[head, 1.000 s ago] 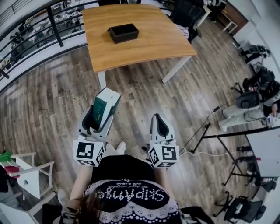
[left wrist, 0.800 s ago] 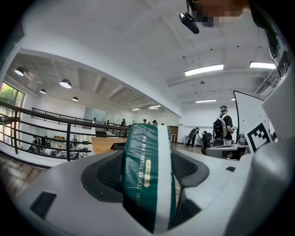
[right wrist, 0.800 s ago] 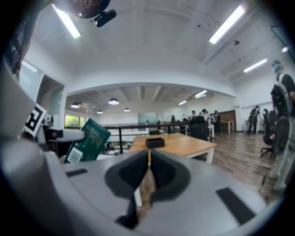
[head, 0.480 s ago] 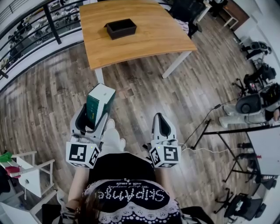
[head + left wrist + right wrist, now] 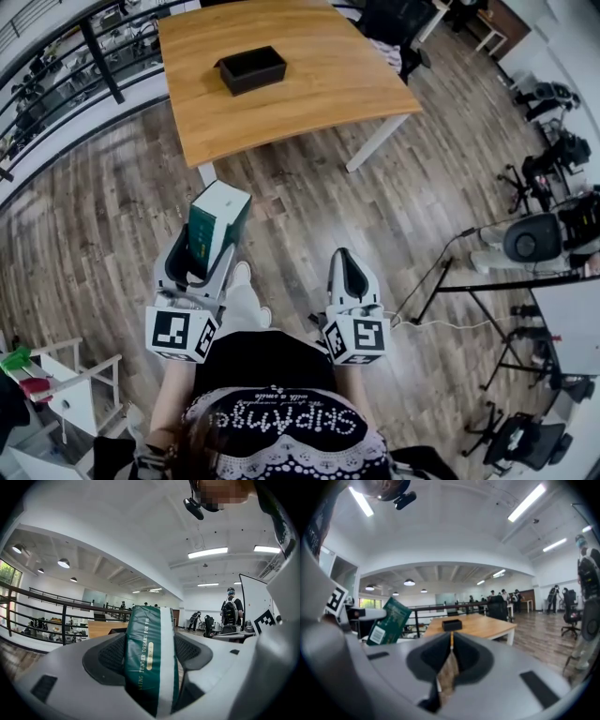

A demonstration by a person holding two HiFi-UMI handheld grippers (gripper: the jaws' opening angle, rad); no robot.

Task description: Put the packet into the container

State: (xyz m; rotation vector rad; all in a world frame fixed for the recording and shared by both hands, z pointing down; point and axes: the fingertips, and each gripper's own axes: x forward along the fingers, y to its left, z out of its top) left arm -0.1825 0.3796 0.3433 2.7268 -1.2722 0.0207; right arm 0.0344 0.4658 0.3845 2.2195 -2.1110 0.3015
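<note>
Left hand-held gripper [image 5: 204, 251] clamps the packet [image 5: 217, 223]; right hand-held gripper [image 5: 348, 272] closed, empty. Container [image 5: 251, 69] sits well apart at 12 o'clock — the tall packet could tilt or slip in transit.

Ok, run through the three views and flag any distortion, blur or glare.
Head view: strong fisheye, the table edges bow, yet the black container is sharp. Left gripper view: the green packet is crisp, the strip lights blow out white. Right gripper view: the right gripper is soft up close, corners vignetted dark.
</note>
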